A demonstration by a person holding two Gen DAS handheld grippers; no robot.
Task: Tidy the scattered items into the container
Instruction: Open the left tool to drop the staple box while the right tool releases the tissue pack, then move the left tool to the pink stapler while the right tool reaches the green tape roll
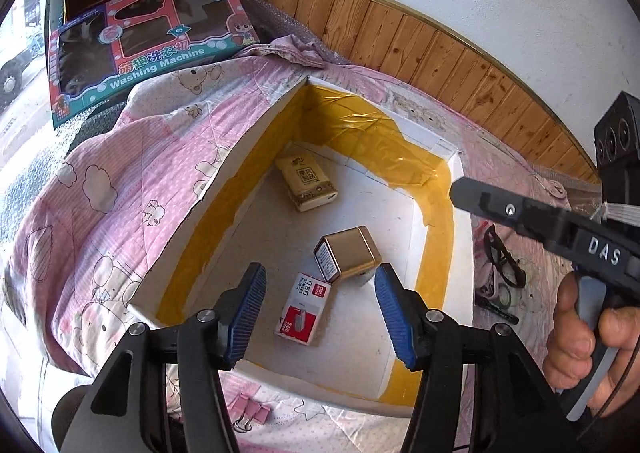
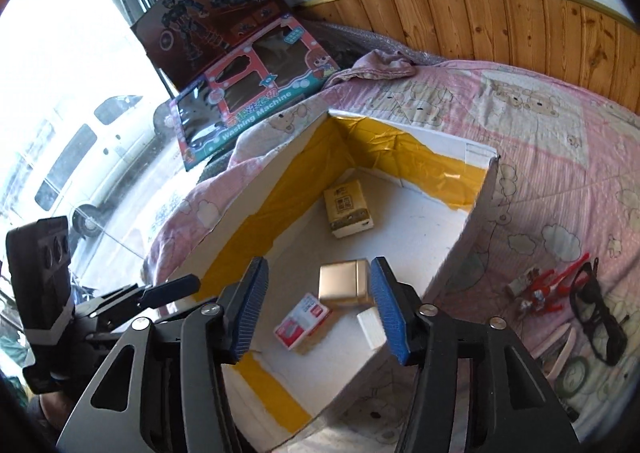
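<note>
Tin (image 1: pixel 347 256), staples (image 1: pixel 303 308) in box (image 1: pixel 440 253); glasses (image 2: pixel 596 317) outside.

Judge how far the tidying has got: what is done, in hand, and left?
Done: tissue pack, gold tin and staples box lie in the white box. In hand: nothing; both grippers' jaws are open and empty. Left: glasses, red toy and pink binder clips on the quilt.

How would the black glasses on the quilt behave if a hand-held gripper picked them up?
The glasses look thin-framed, so probably light and easily bent. The smooth frame may slip between the pads. Lying flat on the soft quilt, they likely won't roll.
</note>
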